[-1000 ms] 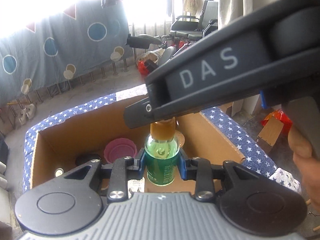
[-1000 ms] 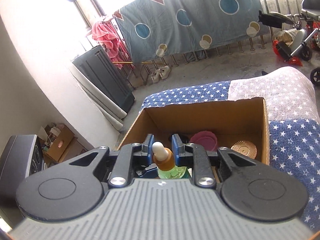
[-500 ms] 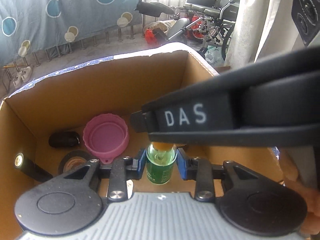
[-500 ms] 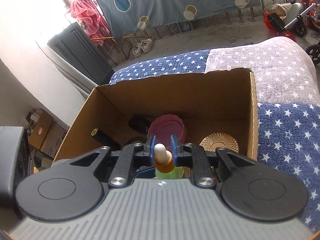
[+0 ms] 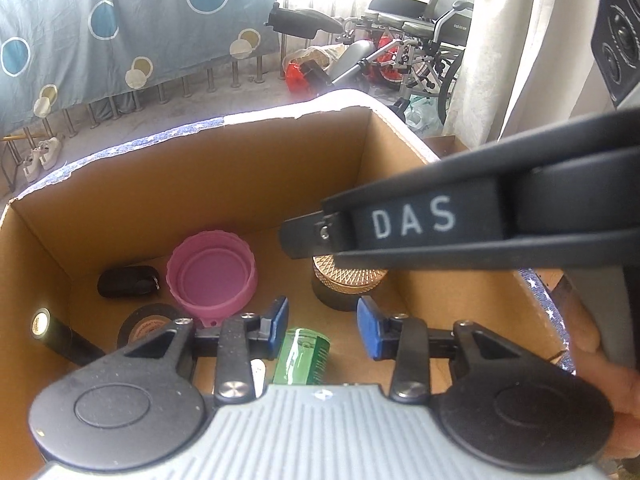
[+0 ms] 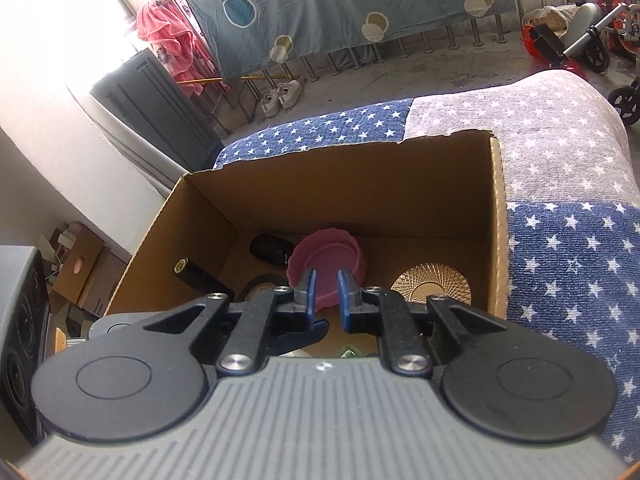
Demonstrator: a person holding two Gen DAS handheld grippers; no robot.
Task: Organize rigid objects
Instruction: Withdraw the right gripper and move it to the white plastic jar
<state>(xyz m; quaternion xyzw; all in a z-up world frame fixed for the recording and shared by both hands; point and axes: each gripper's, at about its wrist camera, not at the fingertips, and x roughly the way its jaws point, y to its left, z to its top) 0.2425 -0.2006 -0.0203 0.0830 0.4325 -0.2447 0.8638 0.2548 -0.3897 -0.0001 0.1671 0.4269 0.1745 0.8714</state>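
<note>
2 grippers: both over the cardboard box
Left gripper: jaws opening, pads clear of the green bottle between them
Green bottle: low in the box, nearest the camera
Right gripper: narrow gap between the jaws, nothing in it
Pink lid: by the box's far wall
Gold-topped jar: right of the lid
Tape roll: left of the bottle

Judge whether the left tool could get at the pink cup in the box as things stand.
Probably yes: the pink cup lies uncovered just ahead of the left tool, whose jaws are opening off the green bottle.
</note>
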